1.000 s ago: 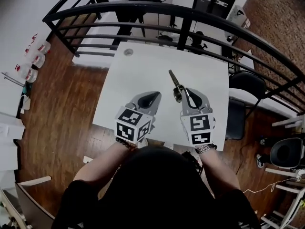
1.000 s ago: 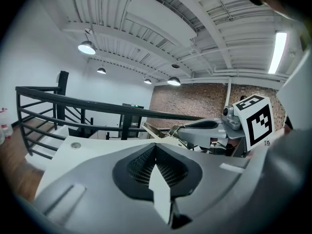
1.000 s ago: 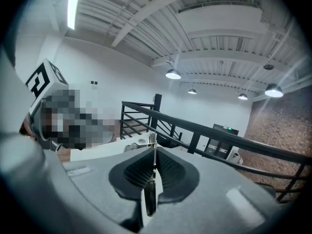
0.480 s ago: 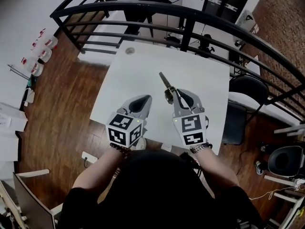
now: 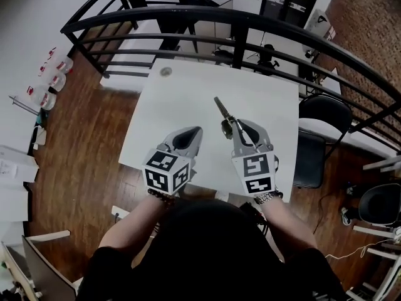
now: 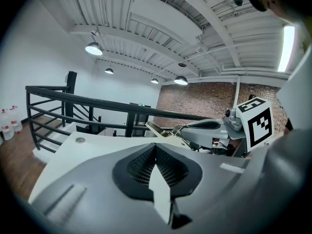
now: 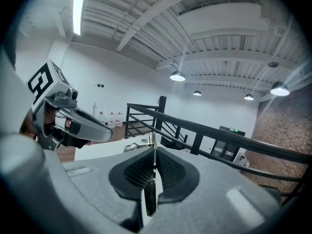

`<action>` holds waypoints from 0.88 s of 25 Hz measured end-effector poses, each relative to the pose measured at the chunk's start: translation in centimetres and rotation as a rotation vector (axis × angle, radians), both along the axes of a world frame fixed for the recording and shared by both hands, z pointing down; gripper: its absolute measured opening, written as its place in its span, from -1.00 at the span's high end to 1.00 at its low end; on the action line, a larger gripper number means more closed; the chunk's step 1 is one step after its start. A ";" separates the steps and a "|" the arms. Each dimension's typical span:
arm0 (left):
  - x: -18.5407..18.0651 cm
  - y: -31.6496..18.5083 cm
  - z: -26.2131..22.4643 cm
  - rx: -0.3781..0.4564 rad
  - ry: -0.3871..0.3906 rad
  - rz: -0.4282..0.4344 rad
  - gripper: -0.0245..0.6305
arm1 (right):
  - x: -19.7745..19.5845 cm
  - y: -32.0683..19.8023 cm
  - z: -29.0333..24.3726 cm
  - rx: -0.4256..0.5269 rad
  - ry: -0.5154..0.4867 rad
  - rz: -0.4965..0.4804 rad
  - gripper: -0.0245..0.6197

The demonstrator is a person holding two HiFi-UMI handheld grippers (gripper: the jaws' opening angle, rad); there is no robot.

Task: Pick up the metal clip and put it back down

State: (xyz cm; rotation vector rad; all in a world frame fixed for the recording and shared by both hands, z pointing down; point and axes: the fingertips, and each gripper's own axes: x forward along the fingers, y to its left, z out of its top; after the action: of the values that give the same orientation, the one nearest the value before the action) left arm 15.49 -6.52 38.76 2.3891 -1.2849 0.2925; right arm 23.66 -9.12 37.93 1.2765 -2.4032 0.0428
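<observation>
The metal clip (image 5: 222,110) is a slim silver and brass piece. It sticks out away from me and to the left from my right gripper (image 5: 235,126), which is shut on its near end over the white table (image 5: 182,93). Edge-on, the clip (image 7: 152,141) shows between the closed pads in the right gripper view. In the left gripper view the clip (image 6: 158,129) juts from the right gripper (image 6: 209,128). My left gripper (image 5: 193,132) hovers beside it on the left, shut with nothing in it (image 6: 156,147). Whether the clip touches the table I cannot tell.
A small round disc (image 5: 166,71) lies near the table's far left corner. A black metal railing (image 5: 250,24) runs behind the table. A black chair (image 5: 319,115) stands at the right edge. Wooden floor (image 5: 88,137) lies to the left.
The head view has shifted slightly. Both grippers and the held clip keep about the same places over the table.
</observation>
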 end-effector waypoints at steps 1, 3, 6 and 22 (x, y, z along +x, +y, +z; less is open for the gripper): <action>-0.4 0.1 -0.1 0.002 0.003 0.000 0.89 | -0.3 0.0 -0.1 0.001 0.001 0.002 0.93; -1.9 0.1 -0.3 0.007 0.007 -0.005 0.89 | -1.6 0.1 -0.2 0.004 0.004 0.001 0.93; -4.8 0.3 -0.4 0.011 0.017 -0.008 0.89 | -4.3 0.3 -0.3 0.008 0.010 0.004 0.93; -22.9 -0.4 1.1 -0.040 0.058 0.204 0.89 | -22.8 1.2 0.7 -0.036 0.038 0.193 0.93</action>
State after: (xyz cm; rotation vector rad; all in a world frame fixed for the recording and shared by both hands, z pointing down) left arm -7.38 -6.94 39.87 2.4781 -1.0022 0.3020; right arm 0.82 -7.91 38.66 1.4749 -2.2297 0.1156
